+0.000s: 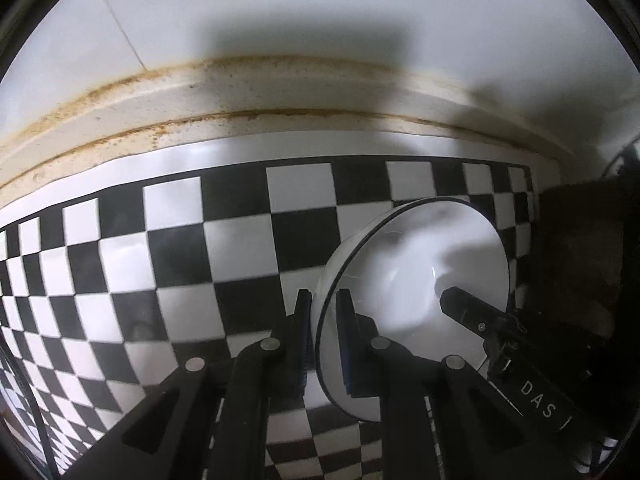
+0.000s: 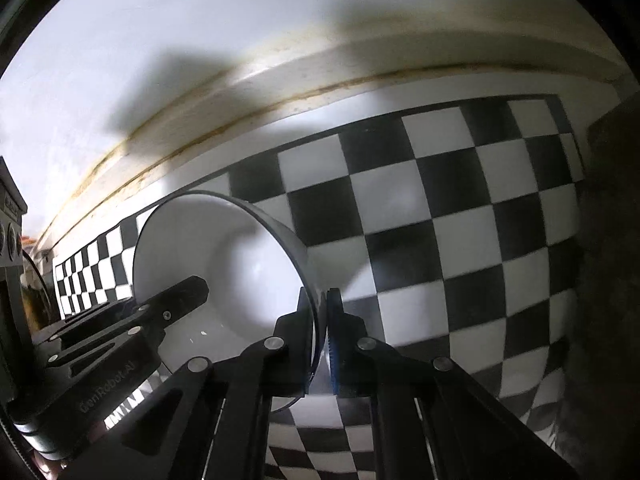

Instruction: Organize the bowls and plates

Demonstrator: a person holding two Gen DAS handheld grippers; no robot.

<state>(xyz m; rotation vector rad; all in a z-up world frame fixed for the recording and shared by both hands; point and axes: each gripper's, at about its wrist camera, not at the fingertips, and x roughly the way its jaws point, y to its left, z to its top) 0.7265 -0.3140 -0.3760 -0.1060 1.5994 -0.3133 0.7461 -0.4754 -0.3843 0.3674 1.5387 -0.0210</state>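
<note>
A white bowl [image 1: 400,264] with a thin dark rim sits tilted over the black-and-white checkered mat [image 1: 180,272]. My left gripper [image 1: 324,300] is shut on the bowl's left rim, one blue-padded finger outside and one inside. From the right, one of the right gripper's fingers [image 1: 464,308] reaches into the bowl. In the right wrist view the same bowl [image 2: 224,248] lies at left, and my right gripper [image 2: 320,296] is shut on its right rim. The left gripper's finger [image 2: 188,288] rests inside the bowl on the opposite side.
The checkered mat [image 2: 460,240] ends at a stained cream ledge [image 1: 240,92] below a white wall [image 1: 320,8]. A dark bulky object [image 1: 576,260] stands just right of the bowl. A dark appliance with knobs [image 2: 8,232] sits at the far left of the right wrist view.
</note>
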